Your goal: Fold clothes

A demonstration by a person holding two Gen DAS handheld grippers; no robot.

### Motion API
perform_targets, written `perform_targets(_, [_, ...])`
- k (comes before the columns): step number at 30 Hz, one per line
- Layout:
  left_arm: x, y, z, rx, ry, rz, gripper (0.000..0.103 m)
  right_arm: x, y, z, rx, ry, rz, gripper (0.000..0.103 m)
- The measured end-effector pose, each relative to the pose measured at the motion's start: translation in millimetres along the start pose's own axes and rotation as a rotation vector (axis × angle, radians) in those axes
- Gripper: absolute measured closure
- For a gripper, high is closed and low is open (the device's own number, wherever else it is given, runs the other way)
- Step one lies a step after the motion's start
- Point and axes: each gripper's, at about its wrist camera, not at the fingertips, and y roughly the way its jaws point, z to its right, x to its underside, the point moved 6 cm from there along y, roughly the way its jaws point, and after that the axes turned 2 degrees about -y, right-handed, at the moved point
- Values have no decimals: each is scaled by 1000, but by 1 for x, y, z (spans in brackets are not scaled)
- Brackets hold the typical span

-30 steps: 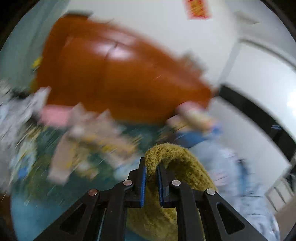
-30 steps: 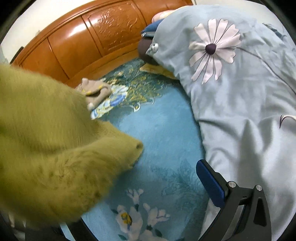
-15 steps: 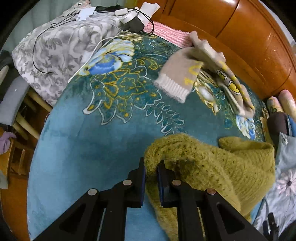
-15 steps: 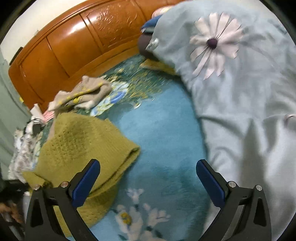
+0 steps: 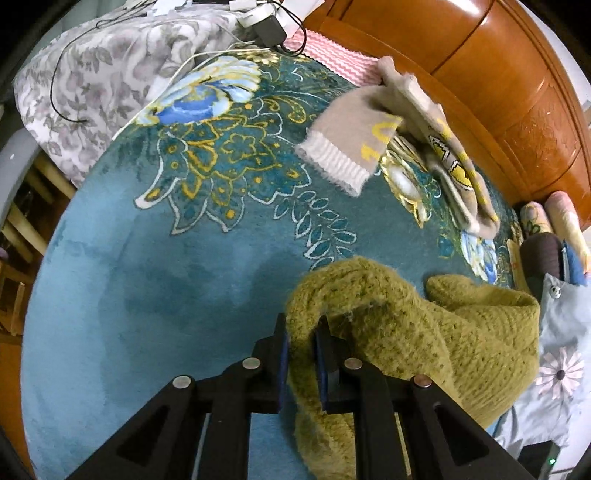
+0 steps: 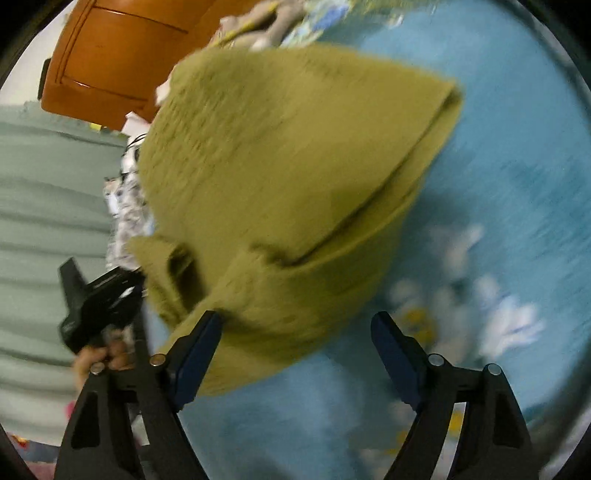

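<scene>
At six o'clock the left gripper (image 5: 301, 345) is clenched on an edge of the olive sweater (image 5: 461, 343), heaped toward four o'clock on the teal blanket (image 5: 155, 295). The right gripper (image 6: 295, 343) gapes wide, released, beside the same sweater's hem. Farther off, at one o'clock, a beige sweater (image 5: 406, 136) lies near the wooden headboard (image 5: 498, 74).

The sweater (image 5: 424, 332) lies bunched on the blanket (image 5: 147, 295) at the near right, one fold of it between the closed fingers of the left gripper (image 5: 301, 354). Beyond it, toward the far right, a second knit (image 5: 399, 147) sprawls just in front of the headboard (image 5: 498, 74). At the far left sits a quilt (image 5: 110, 74) with cables (image 5: 258, 22) on top. The right gripper (image 6: 295, 354) hovers spread just near the sweater's edge.
</scene>
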Motion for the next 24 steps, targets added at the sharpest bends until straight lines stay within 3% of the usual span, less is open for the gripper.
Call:
perform_targets(3, [0, 0, 5, 4, 16, 1, 89, 1, 1, -7, -63, 70, 3, 19])
perform_targets(5, [0, 1, 10, 3, 36, 2, 89, -1, 0, -7, -54, 112, 16, 19])
perform_targets(13, [3, 2, 23, 51, 105, -7, 89, 20, 38, -8, 92, 134, -63, 21])
perform_targets(14, [3, 2, 23, 60, 116, -9, 89, 22, 38, -10, 107, 118, -59, 24])
perform_targets(16, [3, 1, 23, 68, 114, -10, 89, 20, 35, -10, 139, 87, -53, 63])
perform_targets(17, [4, 0, 24, 76, 114, -14, 89, 18, 32, -8, 156, 84, -47, 74])
perform_targets(19, [8, -1, 26, 102, 122, -29, 89, 11, 18, 4, 143, 131, -12, 80])
perform_targets(24, [50, 3, 50, 208, 233, -151, 89, -23, -32, 17, 274, 78, 135, 83])
